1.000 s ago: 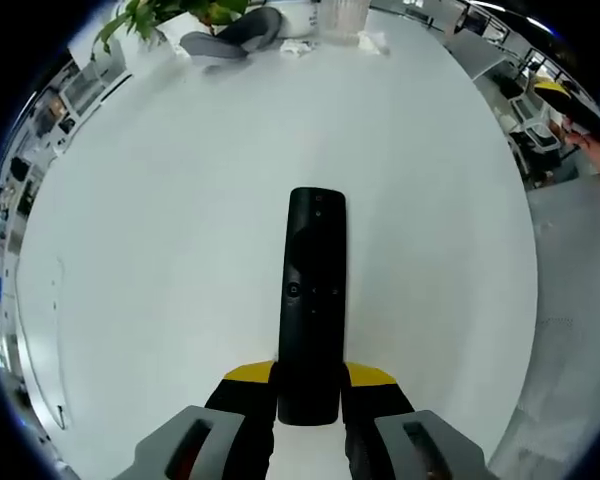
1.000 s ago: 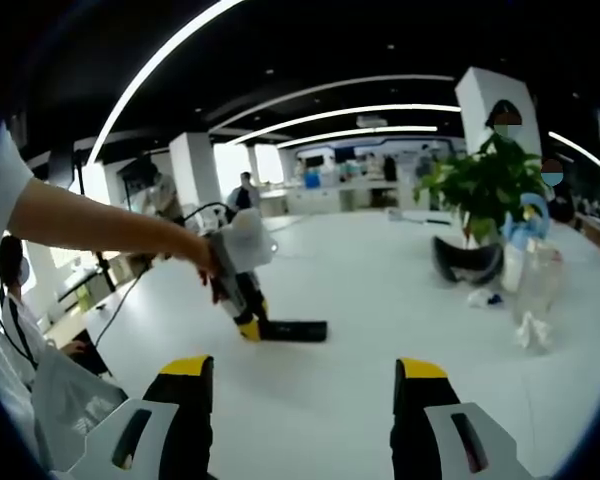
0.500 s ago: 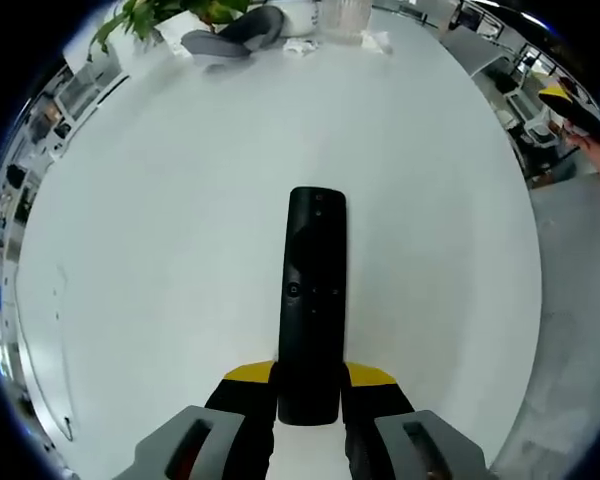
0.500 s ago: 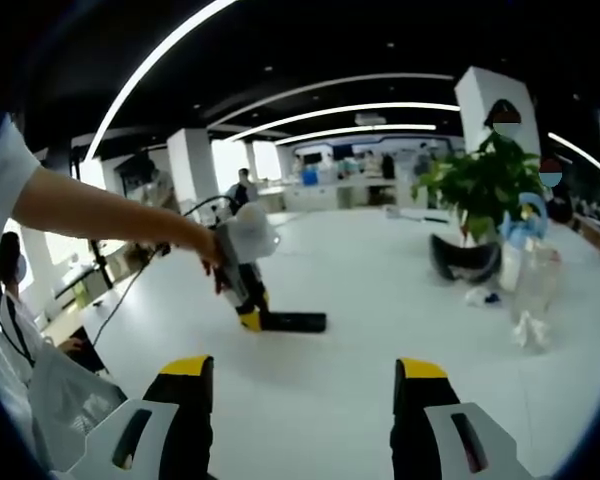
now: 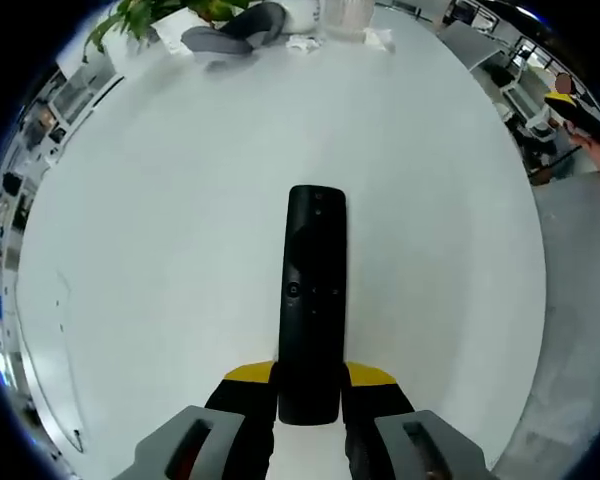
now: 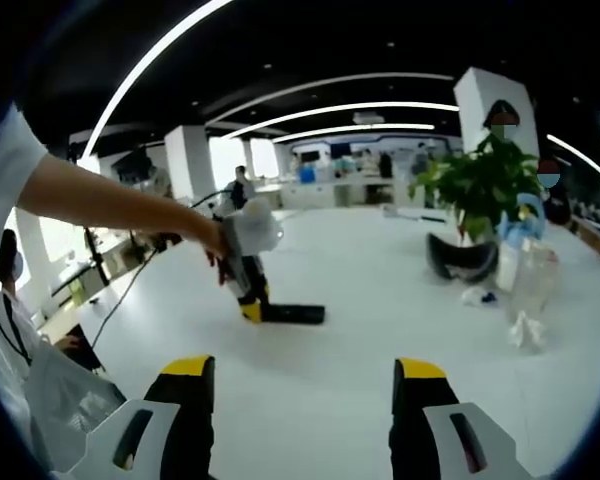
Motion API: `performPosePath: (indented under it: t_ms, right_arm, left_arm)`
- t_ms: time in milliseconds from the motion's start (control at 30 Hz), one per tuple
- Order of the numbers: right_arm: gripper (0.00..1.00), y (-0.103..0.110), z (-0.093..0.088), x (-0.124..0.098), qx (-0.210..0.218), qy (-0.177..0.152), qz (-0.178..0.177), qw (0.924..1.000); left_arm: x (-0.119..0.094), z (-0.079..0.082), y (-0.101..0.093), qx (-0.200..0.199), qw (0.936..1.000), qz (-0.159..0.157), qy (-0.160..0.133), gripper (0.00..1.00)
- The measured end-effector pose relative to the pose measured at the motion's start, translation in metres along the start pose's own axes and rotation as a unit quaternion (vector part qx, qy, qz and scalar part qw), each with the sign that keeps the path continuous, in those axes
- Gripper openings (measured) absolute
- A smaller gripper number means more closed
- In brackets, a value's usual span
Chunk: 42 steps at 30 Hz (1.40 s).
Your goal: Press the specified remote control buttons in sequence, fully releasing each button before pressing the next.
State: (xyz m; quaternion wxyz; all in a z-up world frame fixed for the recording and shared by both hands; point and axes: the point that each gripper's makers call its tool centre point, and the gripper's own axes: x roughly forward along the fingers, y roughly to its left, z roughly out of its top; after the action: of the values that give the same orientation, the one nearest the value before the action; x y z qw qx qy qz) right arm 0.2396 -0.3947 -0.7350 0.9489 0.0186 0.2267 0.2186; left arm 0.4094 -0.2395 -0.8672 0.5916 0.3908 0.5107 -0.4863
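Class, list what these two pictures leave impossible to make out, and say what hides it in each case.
- Remote control, left gripper view: button markings too small; its near end hidden between the left gripper jaws.
- Same remote, right gripper view: seen edge-on, buttons hidden.
- Right gripper: jaw bases cut off by the bottom edge.

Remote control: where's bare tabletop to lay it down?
Bare white table lies on both sides of the remote control held in the left claw. Clutter gathers at the far edge by the potted plant and plastic bottle.

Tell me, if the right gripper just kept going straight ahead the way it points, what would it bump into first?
Probably nothing soon: the right gripper is open over bare white table. The remote control lies slightly left of its line; depth is unclear.
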Motion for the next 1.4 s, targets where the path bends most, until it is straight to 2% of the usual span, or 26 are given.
performPosePath:
  t_ms: [533,733,967,1400]
  right_arm:
    - [0.70,0.002,-0.002,0.001,-0.008,0.006,0.001,1.0000]
    - [0.70,0.001,-0.003,0.002,-0.011,0.011,-0.001,0.9999]
    - [0.70,-0.001,-0.005,0.003,-0.011,0.016,-0.004,0.9998]
    - [0.69,-0.003,-0.006,0.003,-0.011,0.017,-0.009,0.9998]
  left_arm:
    - [0.000,0.001,0.013,0.036,0.9990,-0.008,0.026,0.24]
    - [-0.001,0.002,0.022,0.048,0.9985,-0.010,0.024,0.24]
    - [0.000,0.004,0.030,0.047,0.9987,-0.008,0.017,0.24]
    - [0.001,0.007,0.043,0.056,0.9975,-0.011,0.041,0.24]
